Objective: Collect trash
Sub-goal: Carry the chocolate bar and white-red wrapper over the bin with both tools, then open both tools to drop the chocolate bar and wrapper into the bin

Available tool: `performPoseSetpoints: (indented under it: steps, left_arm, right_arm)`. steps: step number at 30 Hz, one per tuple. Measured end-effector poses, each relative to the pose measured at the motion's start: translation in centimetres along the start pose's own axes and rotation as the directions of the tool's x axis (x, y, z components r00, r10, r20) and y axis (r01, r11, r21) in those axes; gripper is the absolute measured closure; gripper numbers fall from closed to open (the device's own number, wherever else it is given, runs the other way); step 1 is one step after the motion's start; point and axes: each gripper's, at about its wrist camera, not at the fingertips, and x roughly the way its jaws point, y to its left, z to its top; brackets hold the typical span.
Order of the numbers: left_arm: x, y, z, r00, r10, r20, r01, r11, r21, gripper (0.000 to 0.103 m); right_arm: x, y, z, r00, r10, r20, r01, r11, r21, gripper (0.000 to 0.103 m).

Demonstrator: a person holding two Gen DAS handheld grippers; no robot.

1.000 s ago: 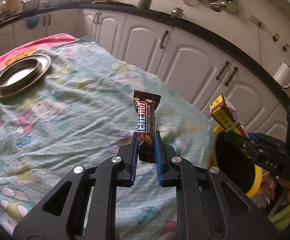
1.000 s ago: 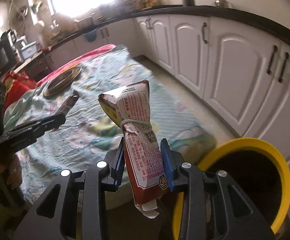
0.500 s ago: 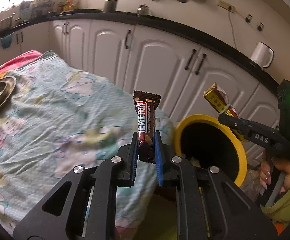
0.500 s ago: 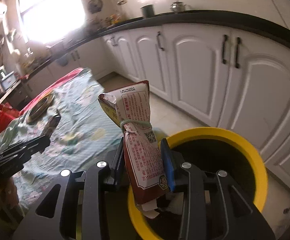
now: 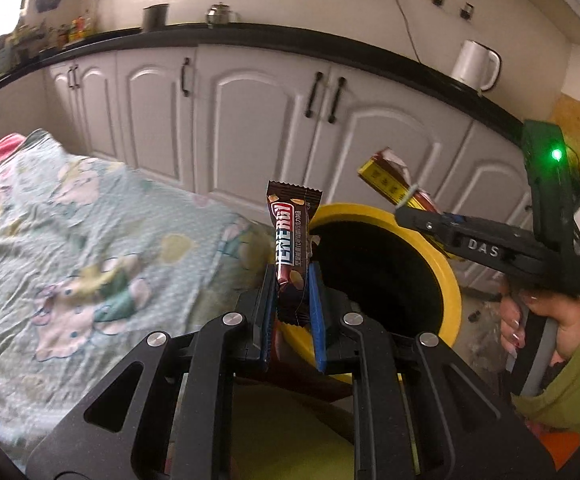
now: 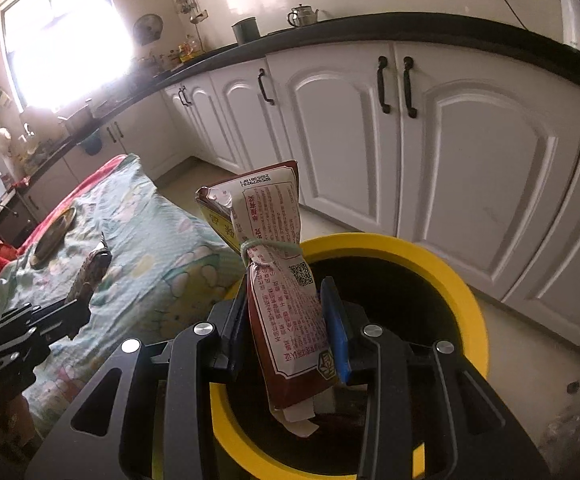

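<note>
My left gripper point(image 5: 292, 276) is shut on a brown chocolate bar wrapper point(image 5: 292, 236) that stands upright between the blue pads, at the near rim of a yellow bin point(image 5: 448, 268). My right gripper point(image 6: 286, 292) is shut on a red and white snack packet point(image 6: 280, 256) tied with a green band, held over the dark mouth of the yellow bin point(image 6: 442, 256). In the left wrist view the right gripper point(image 5: 406, 210) reaches in from the right with the snack packet point(image 5: 386, 178) above the bin. In the right wrist view the left gripper point(image 6: 80, 300) shows at the left with the chocolate bar wrapper point(image 6: 90, 270).
A table under a teal patterned cloth point(image 5: 70, 232) lies left of the bin, with a metal plate point(image 6: 54, 234) further back on it. White cabinets point(image 6: 430, 152) under a black counter run behind. A white kettle point(image 5: 475, 65) stands on the counter. A hand in a green sleeve point(image 5: 546, 320) holds the right gripper.
Both grippers have swung right, away from the table and to the yellow bin, each still holding its wrapper. The bin now fills the lower middle of both views.
</note>
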Motion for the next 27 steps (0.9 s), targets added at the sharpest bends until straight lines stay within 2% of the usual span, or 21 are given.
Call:
performPoseSetpoints:
  steps: [13, 27]
  left_arm:
    - [2.8, -4.2, -1.1, 0.996, -0.049, -0.071, 0.056, 0.993, 0.103, 0.093]
    - [5.9, -6.1, -1.2, 0.990, -0.051, -0.134, 0.072, 0.985, 0.157, 0.092]
  right_arm:
    - [-0.1, -3.2, -1.8, 0.998, -0.044, -0.052, 0.046, 0.998, 0.038, 0.070]
    - [0.5, -6.7, -3.5, 0.994, -0.052, -0.096, 0.064, 0.990, 0.124, 0.068]
